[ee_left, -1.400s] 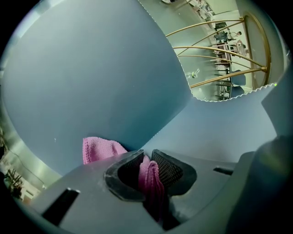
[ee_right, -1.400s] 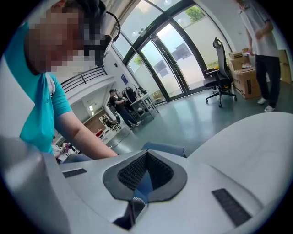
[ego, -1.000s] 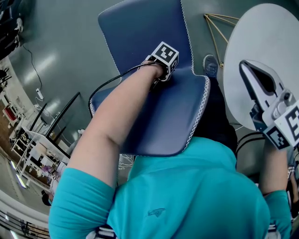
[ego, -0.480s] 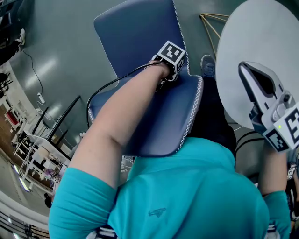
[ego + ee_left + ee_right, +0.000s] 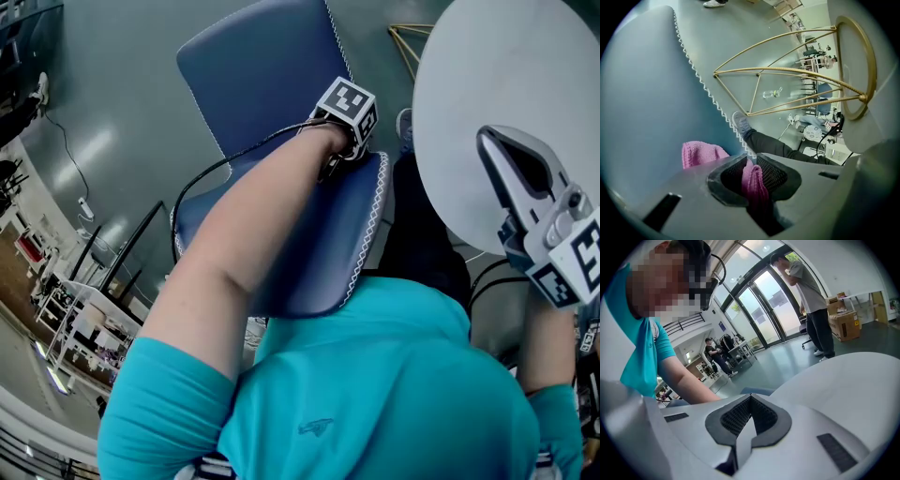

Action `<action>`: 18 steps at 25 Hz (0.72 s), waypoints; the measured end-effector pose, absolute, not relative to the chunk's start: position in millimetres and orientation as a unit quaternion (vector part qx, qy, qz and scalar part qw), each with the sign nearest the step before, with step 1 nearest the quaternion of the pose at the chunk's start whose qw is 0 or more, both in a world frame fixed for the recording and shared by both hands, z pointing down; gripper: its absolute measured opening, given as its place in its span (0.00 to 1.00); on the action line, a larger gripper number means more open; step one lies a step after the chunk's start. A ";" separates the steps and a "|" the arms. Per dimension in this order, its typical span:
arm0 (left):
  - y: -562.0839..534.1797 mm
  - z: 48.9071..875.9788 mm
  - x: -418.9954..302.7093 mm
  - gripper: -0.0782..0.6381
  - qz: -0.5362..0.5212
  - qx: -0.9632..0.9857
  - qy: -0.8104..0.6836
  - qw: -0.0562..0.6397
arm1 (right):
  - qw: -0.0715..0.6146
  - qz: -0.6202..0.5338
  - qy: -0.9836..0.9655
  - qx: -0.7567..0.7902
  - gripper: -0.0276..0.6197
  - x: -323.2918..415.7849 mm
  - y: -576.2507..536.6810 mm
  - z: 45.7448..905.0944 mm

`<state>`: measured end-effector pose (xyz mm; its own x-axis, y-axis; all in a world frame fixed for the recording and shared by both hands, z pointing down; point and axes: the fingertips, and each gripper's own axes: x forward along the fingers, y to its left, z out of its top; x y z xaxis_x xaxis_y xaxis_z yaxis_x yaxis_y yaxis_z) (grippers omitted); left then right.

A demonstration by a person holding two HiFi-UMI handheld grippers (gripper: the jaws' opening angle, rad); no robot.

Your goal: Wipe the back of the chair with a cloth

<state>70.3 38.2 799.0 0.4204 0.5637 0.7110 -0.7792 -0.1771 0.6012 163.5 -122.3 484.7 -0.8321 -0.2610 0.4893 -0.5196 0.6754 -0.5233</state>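
Grey floor (image 5: 122, 103) fills the upper left. Your chair (image 5: 262, 66) runs lengthwise from upper centre to mid-frame, beside the table (image 5: 487, 94). Your left gripper (image 5: 752, 176), now nearer the chair's stitched right edge, pinches the cloth (image 5: 701, 153), which trails left against the chair. Your right gripper (image 5: 749, 416) is closed and empty.

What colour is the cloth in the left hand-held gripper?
Pink. The cloth shows best in the left gripper view, clamped between the jaws.

**Left gripper at the blue chair**

The left gripper (image 5: 343, 120) sits against the blue chair (image 5: 267, 70), near its white-stitched edge. The right gripper (image 5: 514, 169) hangs above the round white table (image 5: 487, 66), well apart from the chair.
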 end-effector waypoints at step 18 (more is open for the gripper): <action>-55.2 674.7 45.7 0.21 0.127 0.683 -0.135 0.706 | 0.178 0.339 -0.898 0.219 0.04 134.0 -115.8 458.4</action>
